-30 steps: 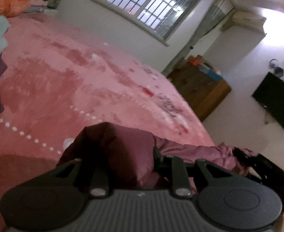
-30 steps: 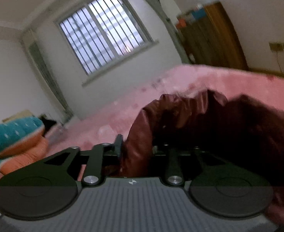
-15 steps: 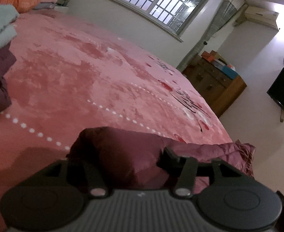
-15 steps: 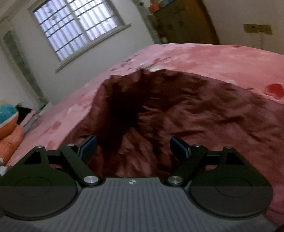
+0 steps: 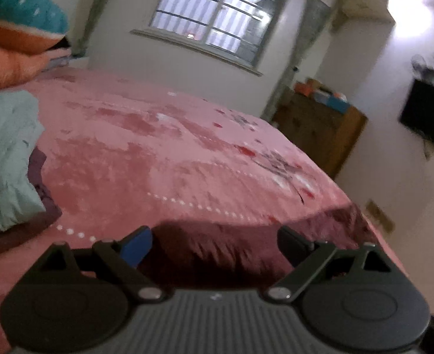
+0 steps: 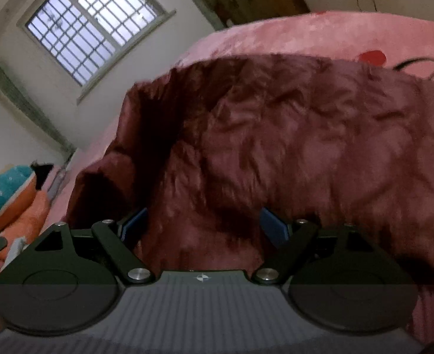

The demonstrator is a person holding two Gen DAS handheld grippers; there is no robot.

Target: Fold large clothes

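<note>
Maroon, slightly glossy fabric marks the garment (image 5: pixel 217 250), probably a padded jacket, lying on the pink bedspread (image 5: pixel 163 159) near the bed's close edge, flat enough to fold on. At far left in the left wrist view sits a pale green folded garment (image 5: pixel 4 159) on something dark purple, likely a pile set aside to leave the middle of the bed free. The left gripper (image 5: pixel 214 243) hangs just over the jacket's near edge with its jaws spread wide and nothing between them, so the cloth is released here. From this view the jacket's long axis runs left to right along the bed edge, its far end reaching toward the right corner.

In the right wrist view the right gripper (image 6: pixel 203 225) is likewise spread apart, fingers either side of a raised hump of the jacket (image 6: pixel 276 135) but not pinching it. The bulk mounds upward and trails off rightward, with a dark fold at its left.
</note>
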